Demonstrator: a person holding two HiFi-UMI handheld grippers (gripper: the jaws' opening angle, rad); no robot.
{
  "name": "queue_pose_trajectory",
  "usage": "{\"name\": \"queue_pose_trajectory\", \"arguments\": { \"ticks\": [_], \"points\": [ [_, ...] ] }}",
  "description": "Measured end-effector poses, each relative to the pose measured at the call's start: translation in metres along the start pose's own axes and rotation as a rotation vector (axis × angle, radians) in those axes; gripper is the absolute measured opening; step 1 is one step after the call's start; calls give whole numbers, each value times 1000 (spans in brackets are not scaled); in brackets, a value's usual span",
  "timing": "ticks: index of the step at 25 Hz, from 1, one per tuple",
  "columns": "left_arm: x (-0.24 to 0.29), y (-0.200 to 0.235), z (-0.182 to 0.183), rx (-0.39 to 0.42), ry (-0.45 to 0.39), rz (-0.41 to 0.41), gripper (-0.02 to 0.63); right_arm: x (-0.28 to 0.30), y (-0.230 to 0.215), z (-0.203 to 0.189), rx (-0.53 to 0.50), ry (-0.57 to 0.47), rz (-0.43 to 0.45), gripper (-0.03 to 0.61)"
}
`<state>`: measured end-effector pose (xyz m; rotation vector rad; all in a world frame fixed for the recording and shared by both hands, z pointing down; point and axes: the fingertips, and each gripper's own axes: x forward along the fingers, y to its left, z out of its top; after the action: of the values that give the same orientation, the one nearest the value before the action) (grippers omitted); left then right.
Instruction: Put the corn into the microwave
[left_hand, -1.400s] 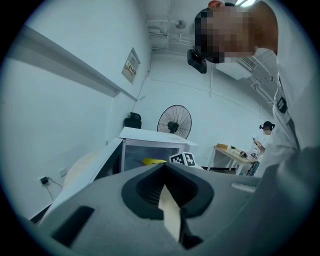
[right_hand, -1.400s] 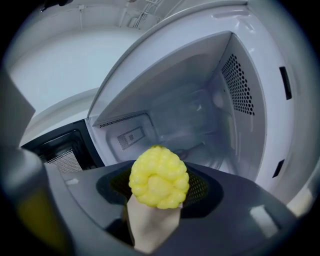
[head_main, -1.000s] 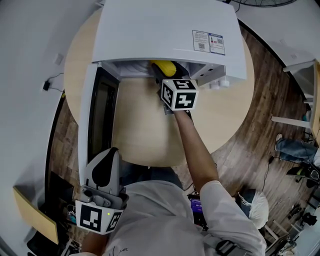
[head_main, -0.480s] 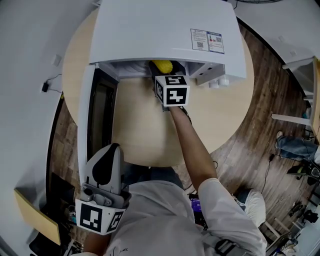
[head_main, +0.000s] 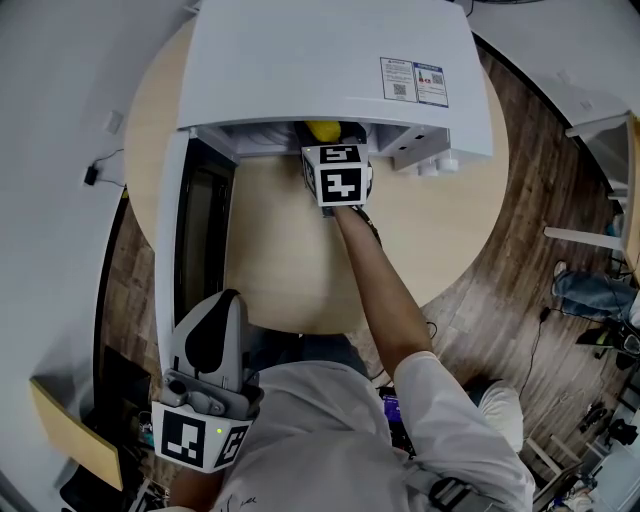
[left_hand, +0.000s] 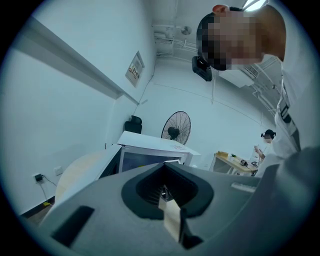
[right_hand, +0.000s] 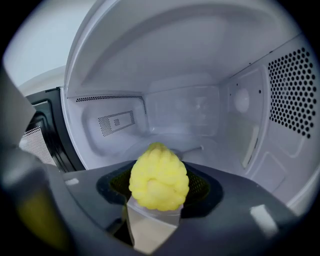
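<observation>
The corn (right_hand: 159, 177) is pinched in the right hand-held gripper (right_hand: 158, 196), just inside the mouth of the microwave (right_hand: 200, 115). It looks to be up off the microwave's floor. The door (head_main: 195, 230) hangs open on the left. The left hand-held gripper (head_main: 205, 345) waits near the person, clenched on nothing. If the jaws let go from up here, the round corn could bounce, roll out and land on the counter (head_main: 280, 260).
</observation>
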<state>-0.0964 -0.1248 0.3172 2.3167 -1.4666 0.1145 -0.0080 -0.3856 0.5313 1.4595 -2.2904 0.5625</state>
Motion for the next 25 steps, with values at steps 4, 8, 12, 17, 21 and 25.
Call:
{"name": "queue_pose_trajectory", "arguments": {
  "ticks": [4,8,12,17,21,25],
  "points": [
    [-1,1,-1,-7,1,1,2,2,2,-1,8,6,1,265],
    [0,0,-2,-6,3,-4,2,4,1,-3,-19,24,-11,265],
    [0,1,0,-6,0,-1,2,6,-1,-6,-68,41,-45,265],
    [1,0,-1,-10,2,0,2,9,-3,-10,-96,71,-69,265],
    [2,0,-2,-15,4,-5,2,11,-3,-11,-105,77,-64,265],
    [5,-2,-5,-18,11,-17,2,13,-3,-16,-117,108,-76,265]
  ]
}}
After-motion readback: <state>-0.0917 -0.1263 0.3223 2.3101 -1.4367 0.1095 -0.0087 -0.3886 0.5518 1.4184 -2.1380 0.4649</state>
